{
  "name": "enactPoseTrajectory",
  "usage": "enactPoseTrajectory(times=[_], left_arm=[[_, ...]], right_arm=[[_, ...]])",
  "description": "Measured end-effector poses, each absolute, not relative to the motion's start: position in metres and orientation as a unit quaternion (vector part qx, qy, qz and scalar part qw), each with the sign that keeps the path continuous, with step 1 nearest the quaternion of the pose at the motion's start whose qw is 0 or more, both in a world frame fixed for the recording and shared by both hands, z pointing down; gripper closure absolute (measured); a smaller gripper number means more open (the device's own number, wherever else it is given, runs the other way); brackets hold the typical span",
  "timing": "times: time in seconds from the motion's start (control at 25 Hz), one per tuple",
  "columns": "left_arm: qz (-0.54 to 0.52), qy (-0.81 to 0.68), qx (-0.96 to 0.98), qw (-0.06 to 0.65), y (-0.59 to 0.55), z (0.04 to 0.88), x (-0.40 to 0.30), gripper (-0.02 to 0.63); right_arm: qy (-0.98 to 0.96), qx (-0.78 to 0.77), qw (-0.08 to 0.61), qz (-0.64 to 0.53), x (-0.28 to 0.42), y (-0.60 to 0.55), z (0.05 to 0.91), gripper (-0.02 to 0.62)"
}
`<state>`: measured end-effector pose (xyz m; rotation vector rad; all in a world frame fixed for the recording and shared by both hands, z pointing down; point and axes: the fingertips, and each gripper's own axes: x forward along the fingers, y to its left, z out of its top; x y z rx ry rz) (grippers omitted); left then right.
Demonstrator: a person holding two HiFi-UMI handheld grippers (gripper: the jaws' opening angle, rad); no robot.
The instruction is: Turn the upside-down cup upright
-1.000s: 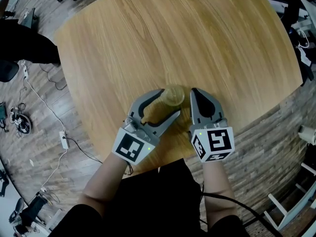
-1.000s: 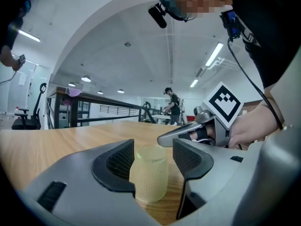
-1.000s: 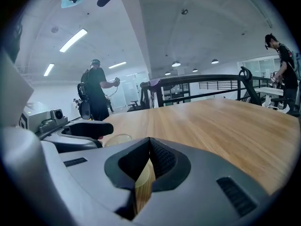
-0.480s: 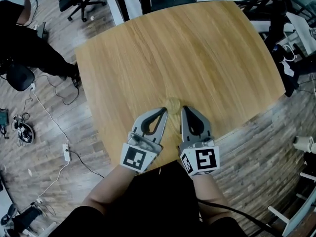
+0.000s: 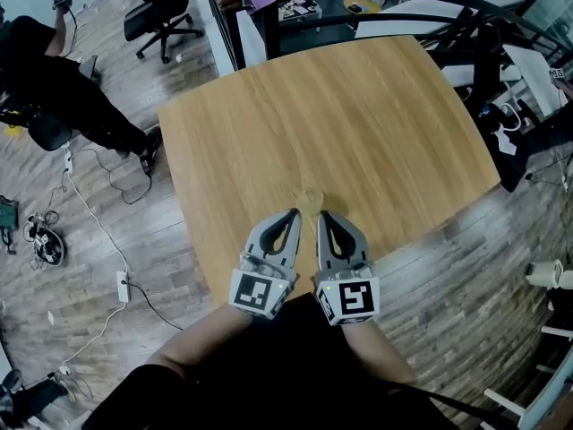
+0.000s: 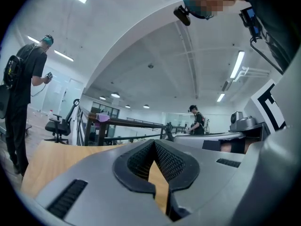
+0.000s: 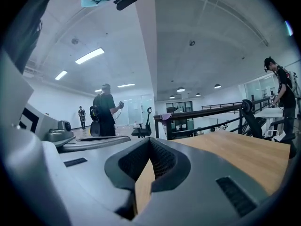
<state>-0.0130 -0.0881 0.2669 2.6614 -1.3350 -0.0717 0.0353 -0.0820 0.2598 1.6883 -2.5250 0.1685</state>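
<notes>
Cup (image 5: 311, 201) shows as a small pale round shape on the wooden table (image 5: 358, 115), close to the near edge and just ahead of the two tips. It touches neither of them. From above it is too faint and small to say for sure which end faces up.

Both tools sit side by side over the near edge, pointing roughly level across the table. The left gripper (image 5: 293, 215) has its jaws pressed together with nothing in them; only bare wood shows through the gap behind the pads. The right gripper (image 5: 322, 217) is the same, closed on nothing.

With both tools empty and clear of the cup, this looks like a pause outside the handling itself, either just ahead of a reach or just after a release. If the cup does need turning, the next move calls for one gripper to open wide enough for the cup's wall, come down to it from the side, close gently on the thin wall, then roll the wrist half a turn and set the cup down on its base.
</notes>
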Motion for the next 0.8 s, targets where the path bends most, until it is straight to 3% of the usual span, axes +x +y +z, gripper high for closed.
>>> enactPoseTrajectory(times=[0.8], left_arm=[[-0.022, -0.442, 0.895, 0.058, -0.069, 0.242, -0.027, 0.598]], right_arm=[[-0.827, 0.559, 0.048, 0.03, 0.031, -0.067, 0.225, 0.581]])
